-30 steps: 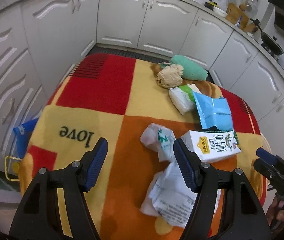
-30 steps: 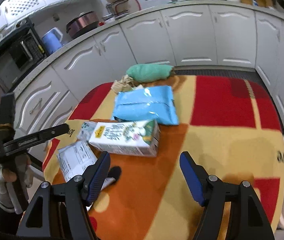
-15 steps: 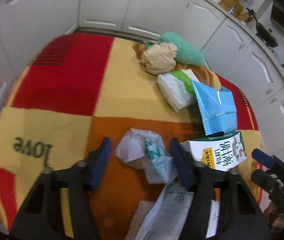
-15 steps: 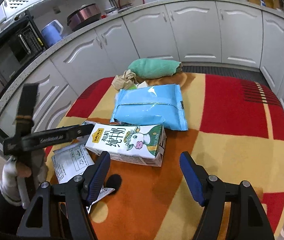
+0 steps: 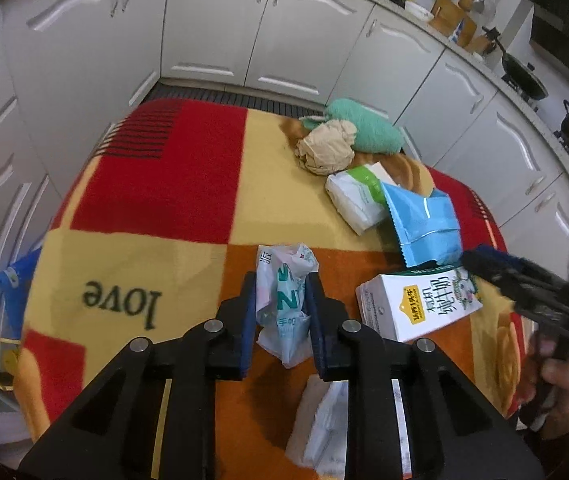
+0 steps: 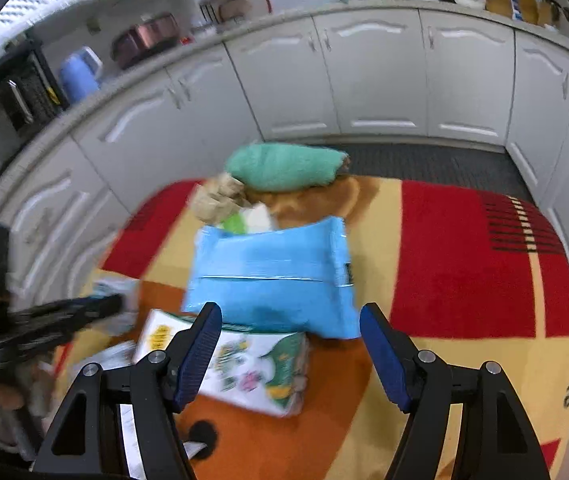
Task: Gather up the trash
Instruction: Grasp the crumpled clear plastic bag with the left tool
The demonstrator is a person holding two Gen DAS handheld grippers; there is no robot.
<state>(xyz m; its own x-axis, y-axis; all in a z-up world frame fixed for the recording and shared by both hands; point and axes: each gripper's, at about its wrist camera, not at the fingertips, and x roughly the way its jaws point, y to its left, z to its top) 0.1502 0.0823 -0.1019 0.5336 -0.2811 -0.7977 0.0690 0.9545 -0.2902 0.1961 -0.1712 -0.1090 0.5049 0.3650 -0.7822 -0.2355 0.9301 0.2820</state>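
On a red, yellow and orange blanket (image 5: 156, 208) woven with the word "love", the left gripper (image 5: 280, 304) pinches a crumpled white plastic wrapper (image 5: 284, 300) with green print, its blue pads pressed against both sides. Just right of it lies a milk carton (image 5: 416, 304) on its side, a sheet of white printed paper (image 5: 324, 420) below, and a blue foil pouch (image 5: 424, 224) leaning on a white-and-green packet (image 5: 358, 196). Behind them sit a ball of brown paper (image 5: 326, 148) and a rolled green towel (image 5: 364, 128), white kitchen cabinets (image 5: 220, 32) beyond. At right, the right gripper (image 6: 290, 348) hangs half open and empty above the carton's near end. A second earlier the left jaws stood wide, short of the wrapper; they have just been closing onto it, while the right gripper has shifted over the carton.
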